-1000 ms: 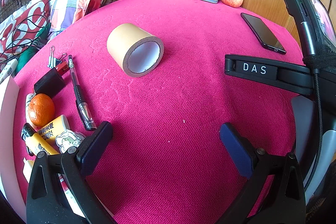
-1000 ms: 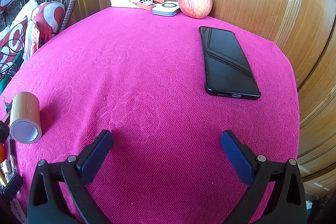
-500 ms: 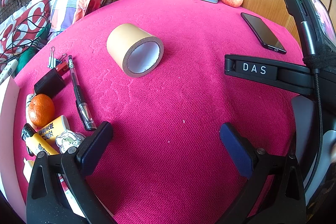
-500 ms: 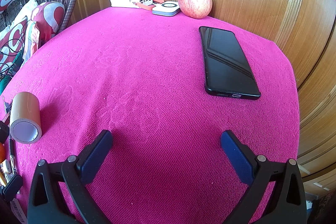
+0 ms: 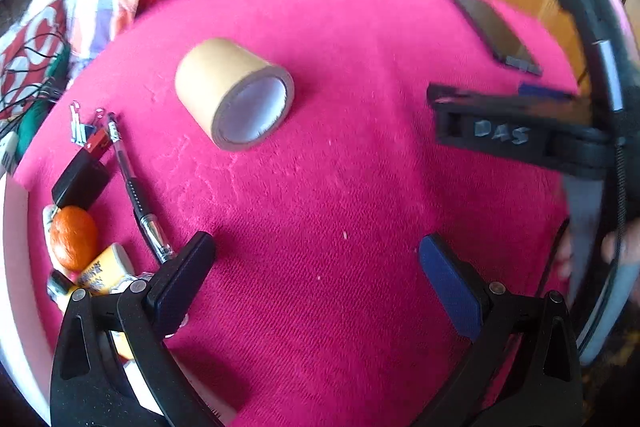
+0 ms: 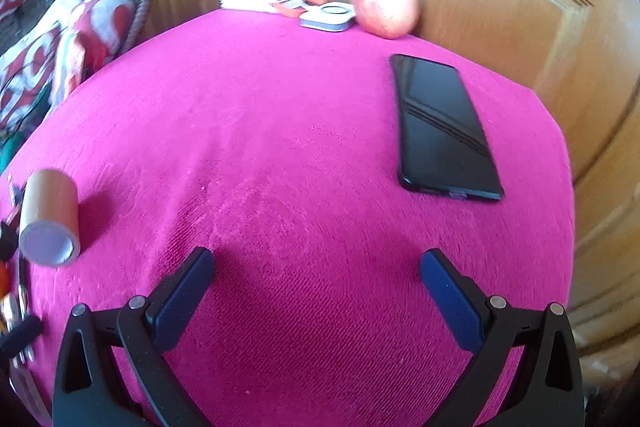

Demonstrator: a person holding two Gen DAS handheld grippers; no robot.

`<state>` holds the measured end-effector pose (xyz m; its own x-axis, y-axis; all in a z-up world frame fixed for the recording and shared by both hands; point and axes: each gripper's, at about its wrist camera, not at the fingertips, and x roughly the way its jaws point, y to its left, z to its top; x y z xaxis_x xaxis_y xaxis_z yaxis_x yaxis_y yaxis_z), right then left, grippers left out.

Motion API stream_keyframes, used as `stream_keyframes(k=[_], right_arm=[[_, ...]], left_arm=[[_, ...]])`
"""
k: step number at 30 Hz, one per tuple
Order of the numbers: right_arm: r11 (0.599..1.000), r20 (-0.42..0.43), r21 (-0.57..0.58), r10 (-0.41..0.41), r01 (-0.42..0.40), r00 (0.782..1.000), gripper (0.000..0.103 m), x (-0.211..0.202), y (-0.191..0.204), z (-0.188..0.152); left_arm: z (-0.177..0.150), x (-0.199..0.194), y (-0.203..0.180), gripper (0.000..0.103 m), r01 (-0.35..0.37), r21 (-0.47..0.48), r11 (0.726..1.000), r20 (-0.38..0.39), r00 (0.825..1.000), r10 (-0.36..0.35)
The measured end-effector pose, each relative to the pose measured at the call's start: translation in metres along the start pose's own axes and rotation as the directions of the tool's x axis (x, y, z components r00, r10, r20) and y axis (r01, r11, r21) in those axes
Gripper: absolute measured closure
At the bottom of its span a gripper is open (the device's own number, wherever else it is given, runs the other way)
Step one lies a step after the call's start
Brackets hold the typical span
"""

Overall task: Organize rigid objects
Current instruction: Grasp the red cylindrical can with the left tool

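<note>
Pink cloth [image 6: 280,147] covers the table, with a tape roll [image 5: 234,95] lying on its side near the pen [image 5: 136,187]. Both the left gripper [image 5: 316,267] and right gripper [image 6: 316,279] hover with fingers spread apart, empty; the phone [image 6: 440,127] lies ahead of the right one.

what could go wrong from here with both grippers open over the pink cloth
The tape roll lies on its curved side, so a nudge from the left hand-held gripper may send it rolling. The phone sits near the table's edge, so the right hand-held gripper might push it off.
</note>
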<state>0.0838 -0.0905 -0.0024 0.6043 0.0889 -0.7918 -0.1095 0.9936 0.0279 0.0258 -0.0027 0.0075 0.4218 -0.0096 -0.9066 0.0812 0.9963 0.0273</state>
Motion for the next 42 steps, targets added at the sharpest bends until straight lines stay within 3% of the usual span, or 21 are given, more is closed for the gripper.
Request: stream_keyframes(k=[1, 3, 5, 7, 10, 12, 16, 18, 20, 21, 22, 24, 26, 29, 32, 33, 34, 35, 38, 40, 42], right_arm=[[0.999, -0.029, -0.029, 0.019, -0.02, 0.999, 0.0, 0.001, -0.003, 0.003], [0.995, -0.083, -0.086, 0.047, -0.054, 0.995, 0.0, 0.004, -0.004, 0.01], [0.986, -0.088, -0.131, 0.092, -0.103, 0.992, 0.0, 0.006, -0.004, 0.013], [0.971, -0.131, -0.188, 0.126, -0.149, 0.983, 0.0, 0.007, -0.005, 0.014], [0.944, -0.205, -0.2, 0.222, -0.263, 0.953, 0.0, 0.0, -0.013, 0.022], [0.924, -0.164, -0.207, 0.292, -0.322, 0.942, 0.0, -0.023, -0.016, 0.029], [0.869, 0.004, -0.313, 0.404, -0.383, 0.915, 0.0, -0.091, -0.014, 0.062], [0.851, 0.076, -0.372, 0.426, -0.371, 0.901, 0.0, -0.114, -0.002, 0.086], [0.828, 0.149, -0.419, 0.468, -0.373, 0.871, 0.0, -0.143, -0.003, 0.107], [0.817, 0.179, -0.435, 0.491, -0.379, 0.853, 0.0, -0.157, -0.005, 0.116], [0.814, 0.205, -0.44, 0.502, -0.379, 0.84, 0.0, -0.167, -0.007, 0.123], [0.812, 0.234, -0.437, 0.517, -0.386, 0.823, 0.0, -0.176, -0.004, 0.133], [0.778, 0.133, -0.435, 0.553, -0.453, 0.822, 0.0, -0.161, 0.008, 0.142], [0.755, 0.029, -0.439, 0.554, -0.487, 0.832, 0.0, -0.134, 0.025, 0.14], [0.713, -0.048, -0.451, 0.582, -0.537, 0.812, 0.0, -0.119, 0.037, 0.131], [0.703, -0.068, -0.457, 0.584, -0.545, 0.809, 0.0, -0.116, 0.041, 0.129], [0.693, -0.091, -0.459, 0.586, -0.556, 0.805, 0.0, -0.112, 0.044, 0.127], [0.682, -0.12, -0.459, 0.587, -0.569, 0.801, 0.0, -0.107, 0.049, 0.127], [0.652, -0.164, -0.47, 0.597, -0.595, 0.785, 0.0, -0.107, 0.048, 0.127], [0.632, -0.173, -0.497, 0.6, -0.595, 0.781, 0.0, -0.111, 0.049, 0.127], [0.616, -0.19, -0.517, 0.594, -0.594, 0.782, 0.0, -0.11, 0.051, 0.125]], left_arm=[[0.005, 0.0, -0.001, 0.0, -0.022, 0.021, 1.0, -0.047, 0.999, 0.023], [0.012, -0.006, -0.003, 0.0, -0.062, 0.025, 0.998, -0.057, 0.996, 0.063], [0.016, -0.019, 0.001, 0.0, -0.017, -0.002, 1.0, -0.059, 0.998, 0.017], [0.024, -0.037, 0.007, 0.0, -0.021, -0.027, 0.999, -0.059, 0.998, 0.019], [0.032, -0.083, 0.018, 0.0, -0.021, -0.09, 0.996, 0.076, 0.997, 0.028], [0.039, -0.121, 0.028, 0.0, -0.026, -0.138, 0.99, 0.162, 0.986, 0.049], [0.045, -0.212, 0.046, 0.0, -0.011, -0.249, 0.968, 0.357, 0.928, 0.103], [0.041, -0.245, 0.056, 0.0, -0.071, -0.351, 0.934, 0.38, 0.901, 0.212], [0.031, -0.271, 0.065, 0.0, -0.217, -0.496, 0.84, 0.318, 0.855, 0.409], [0.024, -0.276, 0.068, 0.0, -0.268, -0.538, 0.799, 0.281, 0.837, 0.47], [0.013, -0.277, 0.074, 0.0, -0.279, -0.568, 0.774, 0.256, 0.834, 0.489], [-0.008, -0.272, 0.086, 0.0, -0.275, -0.617, 0.737, 0.197, 0.853, 0.483], [-0.039, -0.26, 0.096, 0.0, -0.258, -0.672, 0.694, 0.139, 0.877, 0.46], [-0.078, -0.232, 0.106, 0.0, -0.188, -0.735, 0.652, 0.083, 0.929, 0.361], [-0.112, -0.195, 0.093, 0.0, -0.049, -0.779, 0.625, 0.059, 0.987, 0.152], [-0.123, -0.175, 0.092, 0.0, 0.023, -0.803, 0.596, 0.055, 0.998, 0.035], [-0.133, -0.158, 0.088, 0.0, 0.036, -0.825, 0.563, 0.023, 0.999, -0.03], [-0.14, -0.148, 0.08, 0.0, -0.001, -0.826, 0.564, -0.017, 1.0, -0.023], [-0.145, -0.127, 0.053, 0.0, -0.179, -0.745, 0.643, -0.151, 0.984, 0.098], [-0.146, -0.114, 0.047, 0.002, -0.242, -0.706, 0.666, -0.198, 0.97, 0.142], [-0.147, -0.107, 0.046, 0.011, -0.252, -0.686, 0.682, -0.203, 0.967, 0.153]])
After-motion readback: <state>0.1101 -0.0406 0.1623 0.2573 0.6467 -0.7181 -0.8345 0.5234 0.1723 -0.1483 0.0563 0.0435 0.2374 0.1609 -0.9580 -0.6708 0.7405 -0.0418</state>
